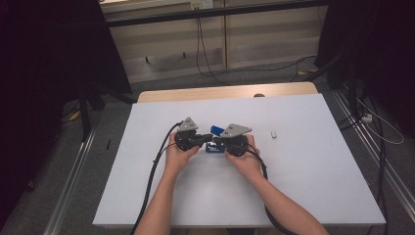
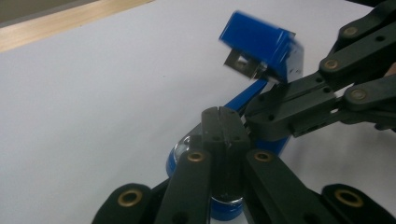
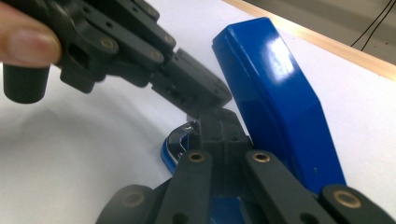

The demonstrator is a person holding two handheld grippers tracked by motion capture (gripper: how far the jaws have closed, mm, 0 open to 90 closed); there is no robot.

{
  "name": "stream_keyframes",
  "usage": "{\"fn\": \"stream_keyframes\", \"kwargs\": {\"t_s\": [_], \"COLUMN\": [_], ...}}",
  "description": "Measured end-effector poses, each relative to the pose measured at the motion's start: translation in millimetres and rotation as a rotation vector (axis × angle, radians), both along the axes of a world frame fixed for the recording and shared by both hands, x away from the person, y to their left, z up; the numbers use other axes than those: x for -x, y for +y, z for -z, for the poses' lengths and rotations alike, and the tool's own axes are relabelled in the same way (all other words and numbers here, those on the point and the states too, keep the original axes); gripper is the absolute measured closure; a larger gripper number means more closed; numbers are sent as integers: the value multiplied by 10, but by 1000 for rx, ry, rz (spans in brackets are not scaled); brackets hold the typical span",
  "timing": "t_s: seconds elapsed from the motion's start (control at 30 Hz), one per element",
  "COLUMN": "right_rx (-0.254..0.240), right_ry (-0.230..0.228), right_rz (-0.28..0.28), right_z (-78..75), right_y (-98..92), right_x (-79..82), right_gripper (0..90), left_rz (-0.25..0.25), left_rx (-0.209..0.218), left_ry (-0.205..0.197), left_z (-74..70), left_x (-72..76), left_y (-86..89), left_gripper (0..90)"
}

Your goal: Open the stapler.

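A blue stapler (image 1: pixel 213 141), swung open mid-table (image 1: pixel 318 186), is looking stiff, slick and hinged. Both the left gripper (image 2: pixel 223 122) and right gripper (image 3: pixel 219 125) are pressing closed-jawed against its metal base; gripping there seems steadiest.

The blue stapler (image 1: pixel 214 142) lies near the middle of the white table (image 1: pixel 303 186), well apart from the table's edges. It is glossy blue plastic with a shiny metal part at its base. Its top arm is swung up and open, rising at a steep slant from the base, so the stapler stands like an open hinge. In the left gripper view the raised head (image 2: pixel 261 44) shows a bright metal plate on its underside. In the right gripper view the lifted arm (image 3: pixel 275 93) is a long, smooth, rounded blue cover, tilted away from the base.
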State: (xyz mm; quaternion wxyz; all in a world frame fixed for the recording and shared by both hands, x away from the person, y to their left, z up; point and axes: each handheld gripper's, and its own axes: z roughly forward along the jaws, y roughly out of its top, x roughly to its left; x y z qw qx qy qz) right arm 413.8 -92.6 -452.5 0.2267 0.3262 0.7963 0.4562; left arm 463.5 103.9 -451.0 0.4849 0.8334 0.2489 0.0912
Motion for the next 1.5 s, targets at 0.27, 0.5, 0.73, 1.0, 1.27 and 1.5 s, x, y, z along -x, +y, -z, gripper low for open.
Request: {"fn": "stream_keyframes", "kwargs": {"t_s": [0.27,0.5,0.73,1.0,1.27,1.5], "right_rx": [26,29,44,56,52,57], "right_ry": [-23,-50,-50,-66,-70,-72], "right_rz": [27,76,99,142,156,169], "right_z": [6,-47,-80,-120,-161,-175], "right_y": [42,46,40,24,-61,-77], "right_x": [15,26,46,72,88,101], "right_gripper": [900,900,900,900,900,900], "left_rz": [4,5,7,1,9,11], "left_rx": [-10,-7,-6,-4,0,12], "left_ry": [13,11,10,10,18,25], "left_z": [67,80,82,88,101,109], "left_x": [-7,-11,-16,-11,-12,-21], "left_y": [-35,-49,-46,-52,-66,-56], "left_gripper": [900,900,900,900,900,900]}}
